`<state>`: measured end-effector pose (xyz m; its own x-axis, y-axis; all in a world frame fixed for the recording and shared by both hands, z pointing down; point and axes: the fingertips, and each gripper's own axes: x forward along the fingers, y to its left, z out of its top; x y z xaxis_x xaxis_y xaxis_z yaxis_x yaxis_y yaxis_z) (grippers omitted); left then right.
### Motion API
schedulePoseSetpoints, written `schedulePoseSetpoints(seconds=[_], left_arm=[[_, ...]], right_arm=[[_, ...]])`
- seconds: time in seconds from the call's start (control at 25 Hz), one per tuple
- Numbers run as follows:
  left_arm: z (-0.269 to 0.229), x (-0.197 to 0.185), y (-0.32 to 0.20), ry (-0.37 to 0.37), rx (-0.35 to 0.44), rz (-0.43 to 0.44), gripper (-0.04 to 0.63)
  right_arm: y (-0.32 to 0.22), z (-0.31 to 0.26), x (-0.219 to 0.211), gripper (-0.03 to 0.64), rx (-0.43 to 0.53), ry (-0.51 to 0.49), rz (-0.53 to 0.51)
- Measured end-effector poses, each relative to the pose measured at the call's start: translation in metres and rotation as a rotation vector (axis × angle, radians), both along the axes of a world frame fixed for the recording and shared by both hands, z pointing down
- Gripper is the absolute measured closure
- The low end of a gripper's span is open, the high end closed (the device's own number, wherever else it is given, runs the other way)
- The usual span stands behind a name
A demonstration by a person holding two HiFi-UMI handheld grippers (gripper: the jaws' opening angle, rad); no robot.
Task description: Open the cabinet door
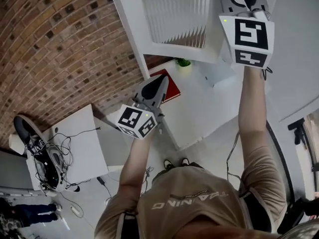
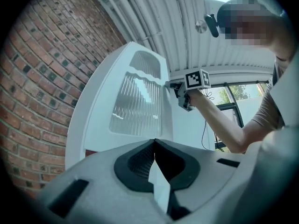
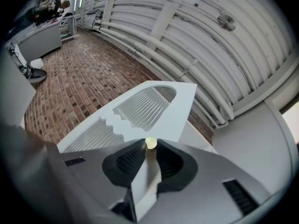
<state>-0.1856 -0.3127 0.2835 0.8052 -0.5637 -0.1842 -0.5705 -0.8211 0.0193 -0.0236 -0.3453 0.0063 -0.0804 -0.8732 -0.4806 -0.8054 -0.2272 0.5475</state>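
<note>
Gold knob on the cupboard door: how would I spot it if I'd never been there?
Find the red-brown brick wall, then the white cabinet door with ribbed glass panes by it. At that door's edge sits a small round shiny gold knob, pinched in the right tool; it is the only golden thing on the white door.

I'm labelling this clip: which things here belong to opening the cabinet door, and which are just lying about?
In the job: cabinet door, brass knob, right gripper clamped on it.
Lying about: red flat item, green plant, cable tangle, left gripper shut, idle.
</note>
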Motion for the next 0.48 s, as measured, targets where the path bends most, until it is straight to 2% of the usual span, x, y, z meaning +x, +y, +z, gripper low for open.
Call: schedulePoseSetpoints(seconds=[0.2,0.32,0.48], left_arm=[[-0.001,-0.012,0.002,0.003,0.011,-0.059,0.586],[-0.004,-0.016,0.009,-0.018,0.029,-0.055,0.586],[-0.012,-0.016,0.014,-0.002,0.053,-0.031,0.586]], right_arm=[[0.008,-0.003,-0.007,0.543,0.023,0.018,-0.016],[0.015,-0.003,-0.010,0.543,0.021,0.024,-0.010],[0.018,0.001,-0.012,0.543,0.006,0.020,0.012]])
